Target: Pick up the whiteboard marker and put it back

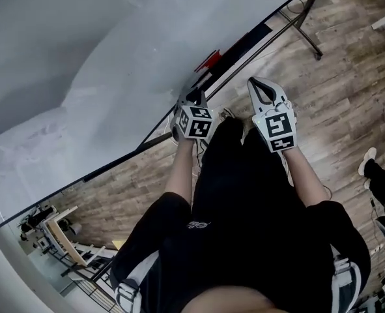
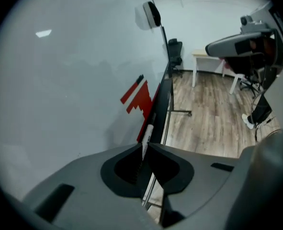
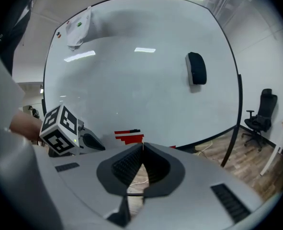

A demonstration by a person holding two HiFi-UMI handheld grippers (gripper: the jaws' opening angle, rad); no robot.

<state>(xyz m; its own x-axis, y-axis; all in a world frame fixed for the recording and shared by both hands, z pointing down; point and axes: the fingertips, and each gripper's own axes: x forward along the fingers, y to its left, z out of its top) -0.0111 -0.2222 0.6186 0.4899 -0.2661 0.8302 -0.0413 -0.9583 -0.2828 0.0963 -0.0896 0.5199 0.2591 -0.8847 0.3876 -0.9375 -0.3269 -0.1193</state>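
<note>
Left gripper (image 2: 144,146) seemingly round marker (image 2: 148,130), print unreadable

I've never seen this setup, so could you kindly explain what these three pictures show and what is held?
A person holds a two-jaw gripper in each hand; there is no robot arm. One picture looks down from the person's head; the other two come from cameras riding on the grippers. The left gripper is shut on a whiteboard marker, close to the whiteboard and the red markers at its bottom edge. The right gripper is shut and empty. An eraser sticks on the board.
</note>
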